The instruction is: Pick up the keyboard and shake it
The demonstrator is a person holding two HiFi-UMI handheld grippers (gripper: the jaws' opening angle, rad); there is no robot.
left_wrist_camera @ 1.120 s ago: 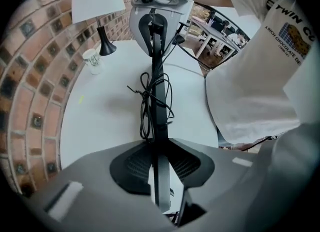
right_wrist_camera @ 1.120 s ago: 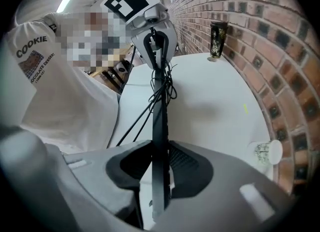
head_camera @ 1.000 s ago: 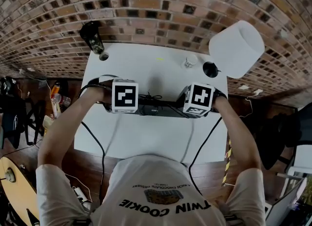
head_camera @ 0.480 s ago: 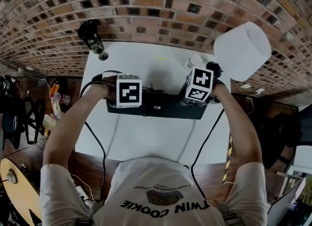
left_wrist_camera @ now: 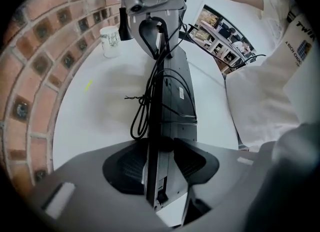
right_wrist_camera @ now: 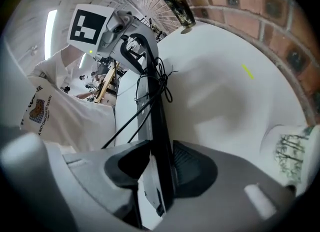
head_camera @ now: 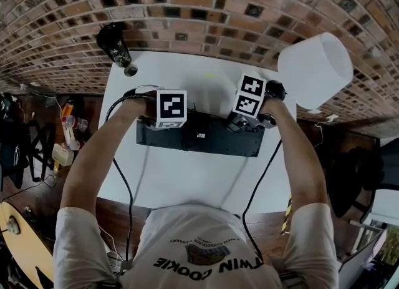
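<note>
A black keyboard [head_camera: 206,139] hangs above the white table [head_camera: 187,178], its labelled underside turned up toward the head camera. My left gripper [head_camera: 151,127] clamps its left end and my right gripper [head_camera: 245,125] its right end. In the left gripper view the keyboard [left_wrist_camera: 172,90] runs edge-on away from the left gripper [left_wrist_camera: 162,162], whose jaws are opening with the board still touching both pads. The right gripper view shows the same: the keyboard [right_wrist_camera: 156,121] stands between the pads of the right gripper [right_wrist_camera: 160,168], jaws opening. Its bundled cable [left_wrist_camera: 142,110] dangles beside it.
A white lamp shade [head_camera: 315,69] stands at the table's back right. A dark bottle [head_camera: 115,44] stands at the back left by the brick wall. A white cup [left_wrist_camera: 110,40] sits near the wall; the same cup [right_wrist_camera: 292,153] is close to my right gripper.
The keyboard has turned from edge-on to underside up. Both grippers have moved with it away from the person, toward the wall.
</note>
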